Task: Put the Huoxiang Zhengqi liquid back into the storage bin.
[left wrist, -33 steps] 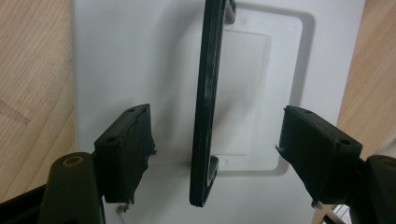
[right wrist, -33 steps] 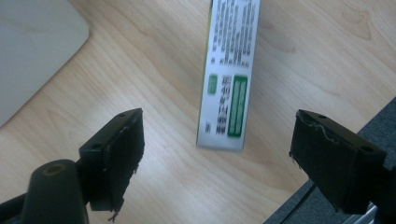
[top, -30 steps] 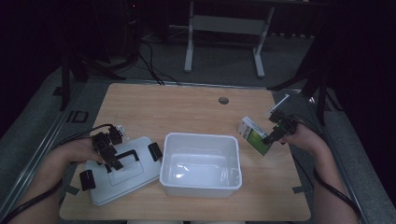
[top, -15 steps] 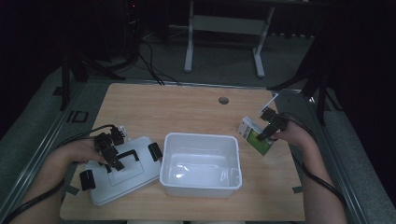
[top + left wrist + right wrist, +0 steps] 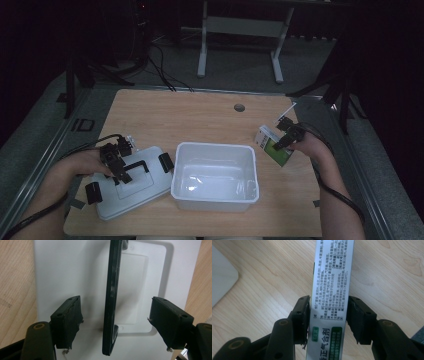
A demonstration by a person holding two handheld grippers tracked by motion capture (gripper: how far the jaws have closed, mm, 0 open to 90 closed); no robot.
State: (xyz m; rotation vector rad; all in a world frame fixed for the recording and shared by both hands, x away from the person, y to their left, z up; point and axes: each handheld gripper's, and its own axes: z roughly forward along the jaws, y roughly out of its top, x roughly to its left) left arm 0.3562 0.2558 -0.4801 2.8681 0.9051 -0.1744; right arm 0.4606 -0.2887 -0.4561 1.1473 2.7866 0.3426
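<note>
The green-and-white printed cardboard box [image 5: 273,145] is held at the right side of the light wooden table [image 5: 200,117], just right of the open white plastic tub [image 5: 215,176], and it is the right gripper [image 5: 283,141] that is on it. In the right gripper view the box [image 5: 331,287] is seen running straight away from the camera, its long axis in line with the jaws and its narrow printed face turned up between them. Both black pads are pressed against its two long sides near its near end, so the jaws are taken to be clamped on the box rather than merely flanking it. The tub lies to the box's left across a short stretch of bare wood, and any carry into it would have to go that way, over the tub's right rim. The left gripper [image 5: 118,161] hangs above the white plastic lid [image 5: 131,184] lying flat at the table's left, just beside the tub. In the left gripper view its jaws stand wide apart, one on either side of the lid's black bar handle [image 5: 112,297], which runs lengthwise between them and is touched by neither pad [image 5: 67,320]. The handle is thus straddled, not gripped.
</note>
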